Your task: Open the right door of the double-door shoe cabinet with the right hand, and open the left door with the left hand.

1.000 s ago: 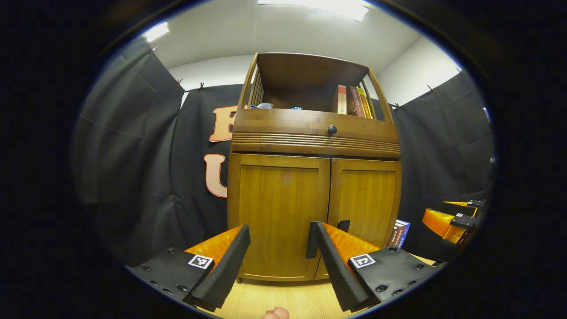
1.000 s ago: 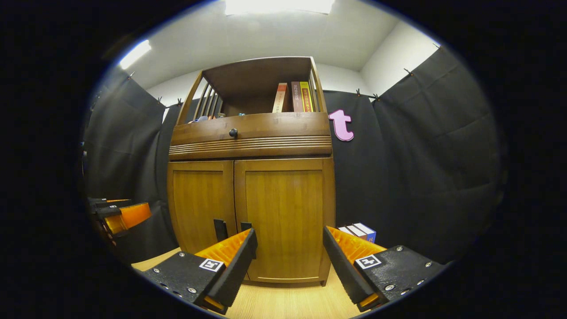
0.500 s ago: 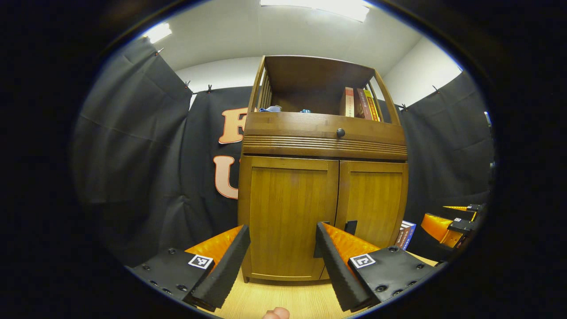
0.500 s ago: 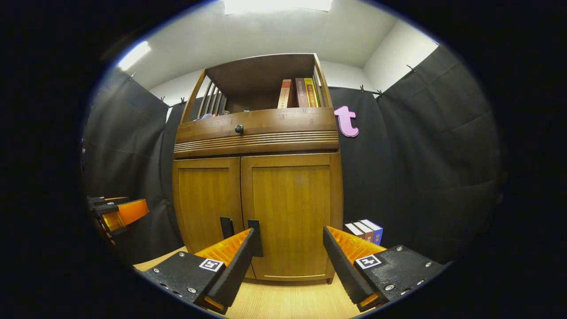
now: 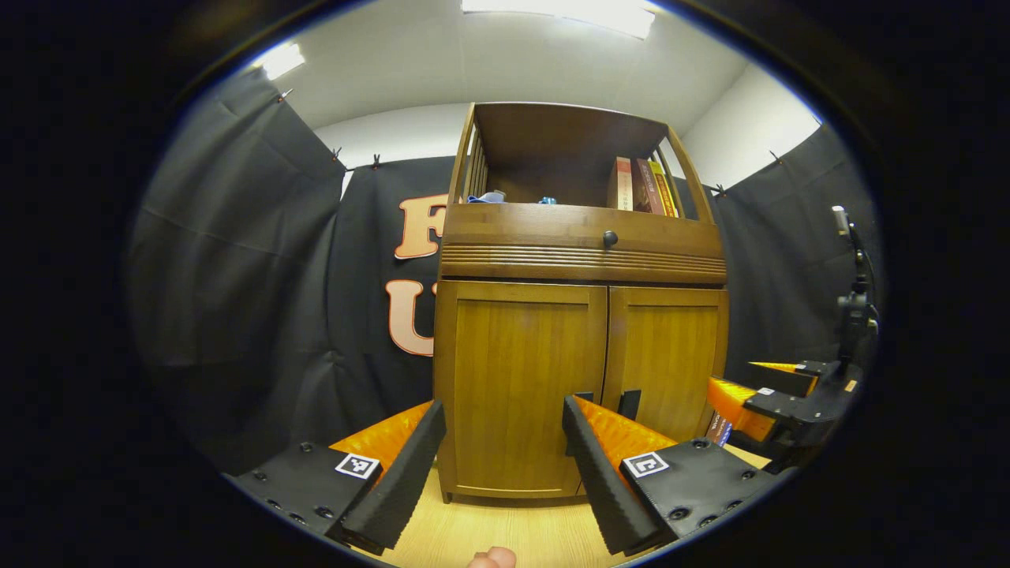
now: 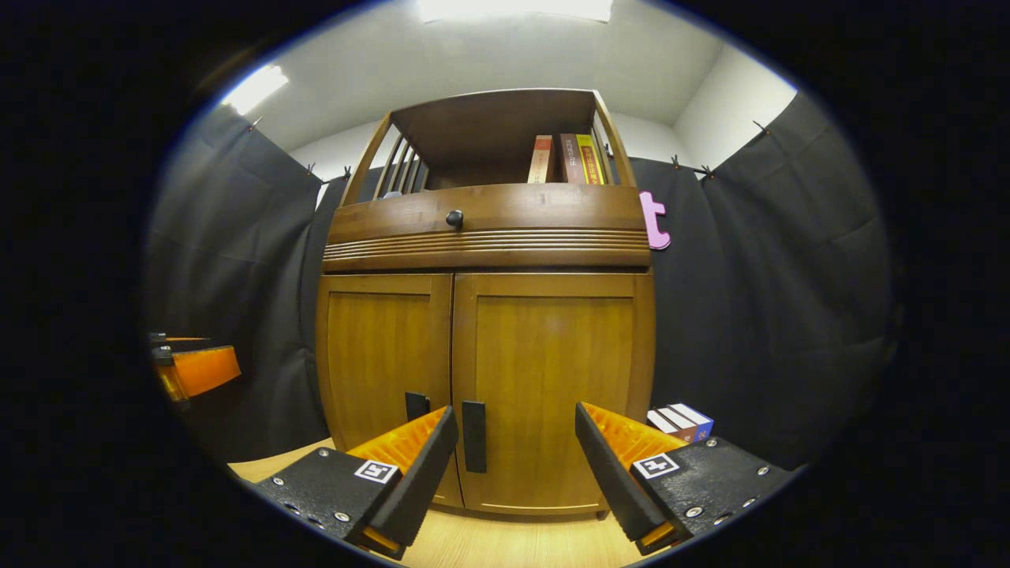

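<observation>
Your left hand-held gripper [image 5: 501,442] hangs with fingers apart before the shoe cabinet's [image 5: 580,244] left door [image 5: 521,386], touching nothing. Both doors are closed. Up in the open shelf [image 6: 481,150], books [image 6: 564,159] stand at its right end. Your right hand-held gripper [image 6: 517,450] is spread wide too, facing the right door [image 6: 552,386].

Wooden cabinet doors [image 6: 481,379] — both closed

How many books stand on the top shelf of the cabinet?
3 books: all upright together at the shelf's right end. More may hide behind the front rail.
</observation>
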